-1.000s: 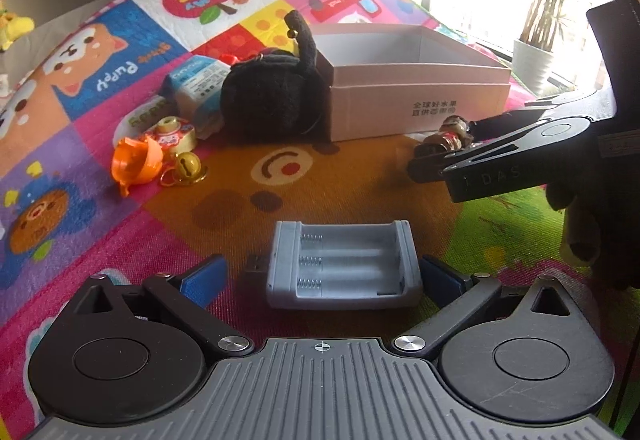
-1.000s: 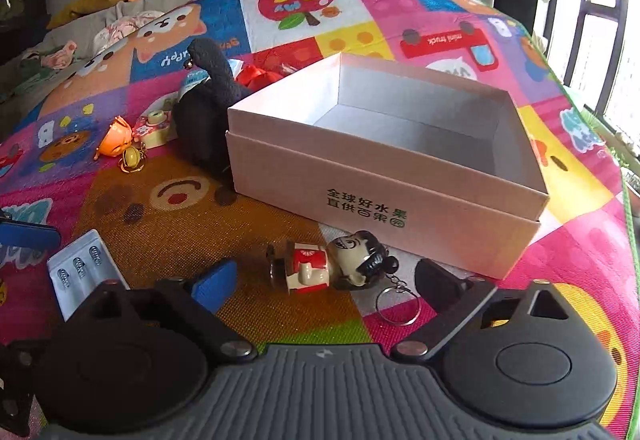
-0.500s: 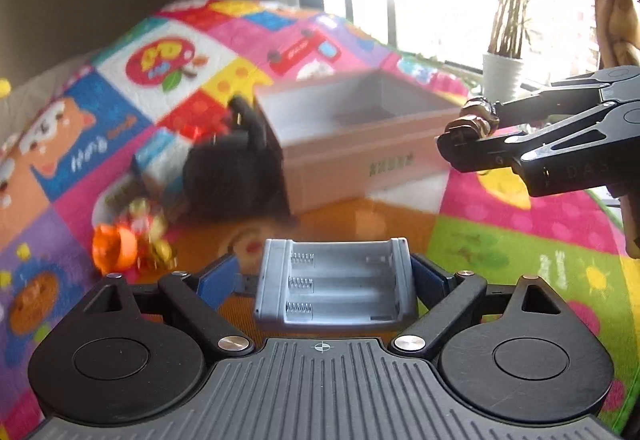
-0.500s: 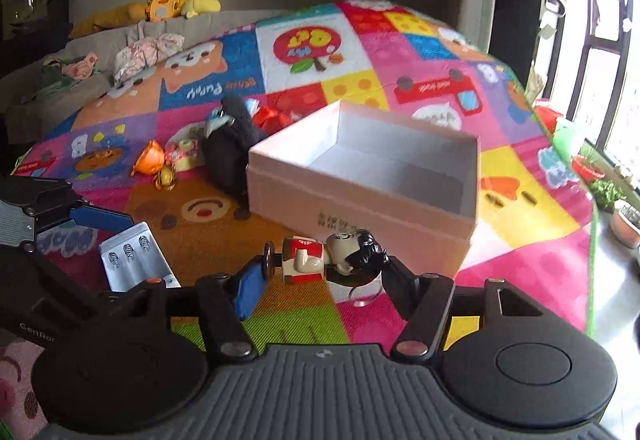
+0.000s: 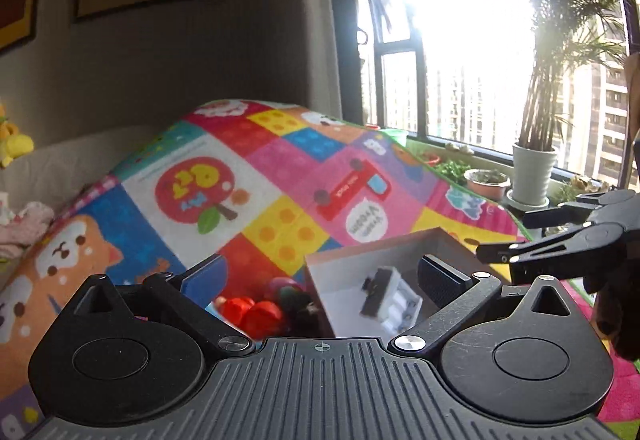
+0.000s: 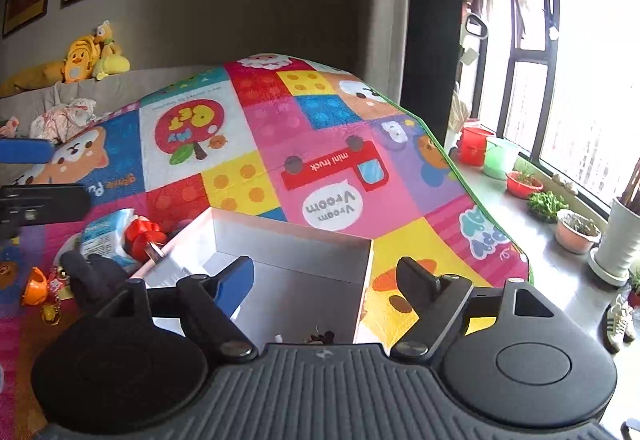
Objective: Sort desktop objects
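The open white box (image 5: 400, 260) (image 6: 296, 240) sits on the colourful play mat. In the left wrist view the grey battery holder (image 5: 390, 298) is loose and tilted inside the box, below my open left gripper (image 5: 324, 276). My right gripper (image 6: 326, 280) is open above the box; the figure keychain (image 6: 320, 337) shows only as a dark bit at the box's near edge. The right gripper also shows at the right of the left wrist view (image 5: 560, 244).
Left of the box lie a black plush toy (image 6: 96, 280), a red toy (image 6: 144, 236), a tissue pack (image 6: 106, 236), and an orange toy with bells (image 6: 40, 292). Plant pots (image 6: 576, 230) line the windowsill at right. A sofa with plush toys (image 6: 86, 54) stands behind.
Both grippers rose and moved over the box, then opened. The battery holder left my left gripper and dropped into the box. The keychain figure left my right gripper and fell into the box.
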Action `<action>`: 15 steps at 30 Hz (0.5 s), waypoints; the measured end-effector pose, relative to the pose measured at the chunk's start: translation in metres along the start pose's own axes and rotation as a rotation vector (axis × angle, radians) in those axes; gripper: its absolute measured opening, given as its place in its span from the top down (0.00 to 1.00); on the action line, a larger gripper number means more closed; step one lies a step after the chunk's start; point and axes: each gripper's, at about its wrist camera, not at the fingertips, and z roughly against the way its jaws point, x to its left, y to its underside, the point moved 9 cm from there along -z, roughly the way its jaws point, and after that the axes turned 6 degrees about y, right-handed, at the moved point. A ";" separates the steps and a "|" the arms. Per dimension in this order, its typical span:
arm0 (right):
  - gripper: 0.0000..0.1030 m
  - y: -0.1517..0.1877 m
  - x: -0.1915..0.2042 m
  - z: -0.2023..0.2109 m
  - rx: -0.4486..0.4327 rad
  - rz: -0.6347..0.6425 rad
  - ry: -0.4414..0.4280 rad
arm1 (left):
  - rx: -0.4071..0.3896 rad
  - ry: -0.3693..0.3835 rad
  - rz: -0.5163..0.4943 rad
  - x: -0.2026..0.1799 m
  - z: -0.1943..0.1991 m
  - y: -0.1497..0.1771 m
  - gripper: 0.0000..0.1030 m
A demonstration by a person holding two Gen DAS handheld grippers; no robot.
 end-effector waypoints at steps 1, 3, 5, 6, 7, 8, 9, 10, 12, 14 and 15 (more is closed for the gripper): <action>0.23 0.005 -0.001 -0.009 0.022 -0.010 0.009 | 0.010 -0.011 0.005 0.006 0.004 0.011 0.00; 0.23 0.014 -0.002 -0.028 0.076 -0.031 0.019 | 0.046 -0.028 0.015 0.018 0.012 0.039 0.00; 0.23 0.024 0.002 -0.046 0.139 -0.066 0.000 | 0.084 -0.041 0.024 0.027 0.018 0.064 0.00; 0.23 0.027 0.007 -0.053 0.163 -0.079 -0.026 | 0.106 -0.051 0.028 0.033 0.022 0.078 0.00; 0.23 0.027 0.014 -0.058 0.177 -0.089 -0.054 | 0.124 -0.059 0.029 0.037 0.024 0.088 0.00; 0.19 0.025 0.020 -0.062 0.176 -0.093 -0.052 | 0.139 -0.069 0.031 0.041 0.028 0.097 0.00; 0.16 0.022 0.026 -0.066 0.167 -0.089 -0.028 | 0.151 -0.074 0.037 0.045 0.029 0.104 0.00; 0.15 0.019 0.032 -0.070 0.159 -0.077 -0.015 | 0.161 -0.078 0.049 0.049 0.030 0.109 0.00; 0.14 0.013 0.043 -0.079 0.144 -0.035 -0.025 | 0.178 -0.086 0.078 0.057 0.033 0.117 0.00; 0.15 0.005 0.053 -0.079 0.114 0.015 -0.005 | 0.173 -0.110 0.092 0.063 0.037 0.120 0.00; 0.16 -0.003 0.058 -0.071 0.064 0.044 0.017 | 0.169 -0.130 0.098 0.067 0.040 0.122 0.00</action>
